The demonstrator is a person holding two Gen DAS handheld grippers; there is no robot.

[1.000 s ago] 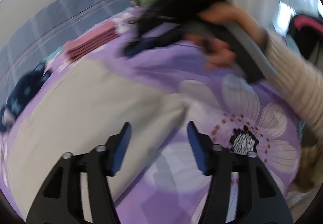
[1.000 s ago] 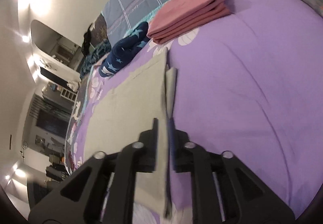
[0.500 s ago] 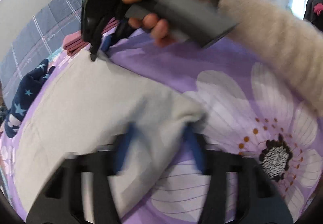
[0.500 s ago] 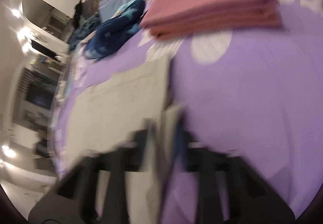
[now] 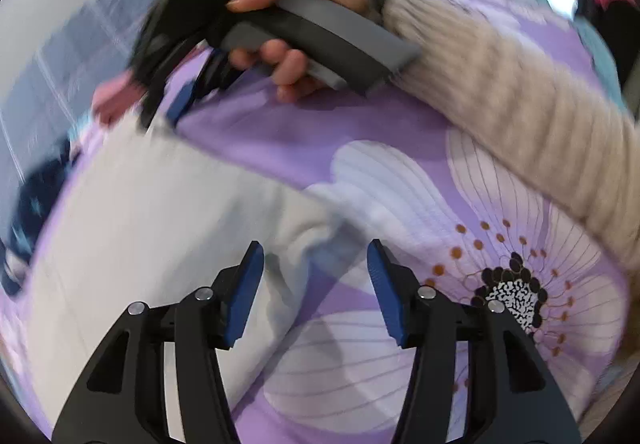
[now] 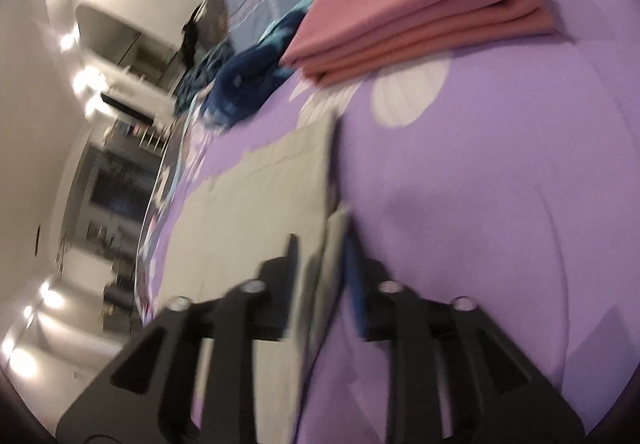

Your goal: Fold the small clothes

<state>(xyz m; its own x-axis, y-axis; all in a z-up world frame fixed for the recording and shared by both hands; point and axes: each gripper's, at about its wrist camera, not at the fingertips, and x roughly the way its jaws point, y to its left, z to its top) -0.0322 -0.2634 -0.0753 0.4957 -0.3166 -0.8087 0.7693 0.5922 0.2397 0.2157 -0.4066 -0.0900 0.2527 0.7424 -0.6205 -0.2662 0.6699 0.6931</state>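
Here, left gripper (image 5: pixel 316 264) opening, grey cloth (image 5: pixel 160 211) between

garment (image 6: pixel 264 199): flat on the bed (image 6: pixel 500 211), its corner between the opening jaws of the right hand-held gripper (image 6: pixel 320 276)
folded stack (image 6: pixel 420 15): on the bed, beyond the garment
crumpled cloth (image 6: pixel 244 87): left of the stack, touching it

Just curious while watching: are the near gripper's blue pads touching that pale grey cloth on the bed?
Apart. In the left wrist view, the left gripper is opening, and the grey cloth corner lies between its blue pads with clear gaps on both sides.
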